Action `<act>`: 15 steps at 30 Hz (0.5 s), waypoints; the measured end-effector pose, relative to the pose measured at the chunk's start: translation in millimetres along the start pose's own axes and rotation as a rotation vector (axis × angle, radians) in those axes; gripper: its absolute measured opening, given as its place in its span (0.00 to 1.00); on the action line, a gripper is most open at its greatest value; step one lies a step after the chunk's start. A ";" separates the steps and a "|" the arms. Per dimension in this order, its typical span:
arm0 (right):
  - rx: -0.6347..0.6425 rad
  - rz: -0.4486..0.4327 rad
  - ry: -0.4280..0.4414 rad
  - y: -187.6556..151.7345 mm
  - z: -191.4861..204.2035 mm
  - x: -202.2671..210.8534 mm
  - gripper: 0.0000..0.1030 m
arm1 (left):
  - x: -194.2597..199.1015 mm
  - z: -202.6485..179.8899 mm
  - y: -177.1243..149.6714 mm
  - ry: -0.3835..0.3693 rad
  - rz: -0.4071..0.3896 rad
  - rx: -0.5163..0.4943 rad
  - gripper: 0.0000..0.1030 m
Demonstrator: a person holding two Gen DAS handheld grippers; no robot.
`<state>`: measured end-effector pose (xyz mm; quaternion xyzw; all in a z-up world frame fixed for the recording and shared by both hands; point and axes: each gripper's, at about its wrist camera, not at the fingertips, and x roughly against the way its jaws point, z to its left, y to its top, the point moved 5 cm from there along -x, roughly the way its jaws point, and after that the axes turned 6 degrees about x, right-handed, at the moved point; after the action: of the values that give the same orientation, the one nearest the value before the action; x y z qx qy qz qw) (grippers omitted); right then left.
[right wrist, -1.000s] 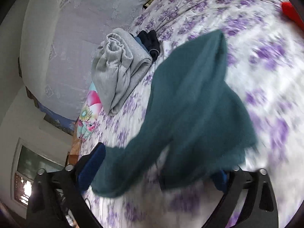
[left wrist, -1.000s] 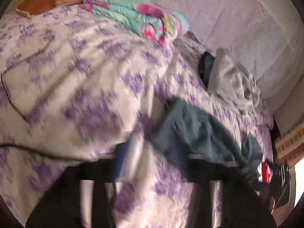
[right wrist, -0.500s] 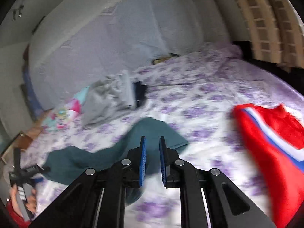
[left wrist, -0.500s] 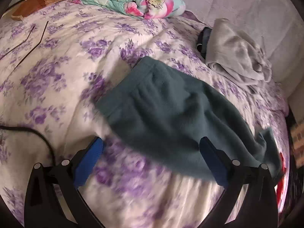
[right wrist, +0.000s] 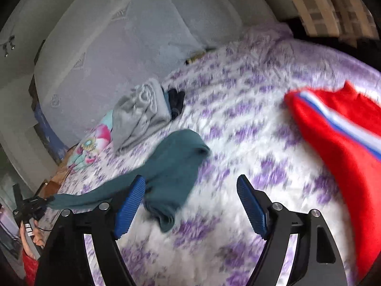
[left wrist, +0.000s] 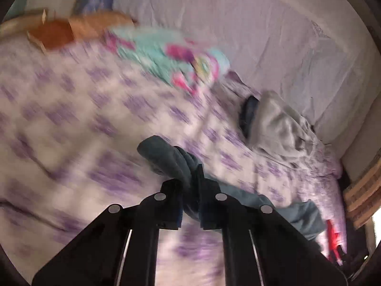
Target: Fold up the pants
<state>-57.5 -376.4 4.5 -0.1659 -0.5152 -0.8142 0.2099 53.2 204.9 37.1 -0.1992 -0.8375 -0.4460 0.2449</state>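
Teal pants (left wrist: 166,157) lie on a bed with a purple-flowered sheet (left wrist: 71,109). My left gripper (left wrist: 191,183) is closing, and its pads pinch a bunched fold of the pants, lifted a little off the sheet. In the right wrist view the pants (right wrist: 176,157) stretch from the middle of the bed to the left gripper (right wrist: 28,207) at the far left, held in a hand. My right gripper (right wrist: 190,181) is opening, and no cloth sits between its blue pads. The pants lie just beyond its left finger (right wrist: 133,200).
A grey garment (right wrist: 138,112) and a dark item (right wrist: 176,102) lie near the padded headboard (right wrist: 133,38). A red garment with a white and blue stripe (right wrist: 333,143) covers the right side. A folded flowery blanket (left wrist: 171,57) and a brown box (left wrist: 54,33) sit at the far end.
The left gripper went from open over the spread pants to shut on a bunch of them and rose. The right gripper, shut half a second ago, now stands open.
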 end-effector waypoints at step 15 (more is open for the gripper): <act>0.080 0.314 0.044 -17.3 49.3 -101.3 0.32 | 11.3 115.0 10.5 0.197 0.034 0.085 0.11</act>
<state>23.1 -307.7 -37.6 -0.2182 -0.5101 -0.7538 0.3522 23.2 308.8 -4.9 -0.1581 -0.8240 -0.4234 0.3418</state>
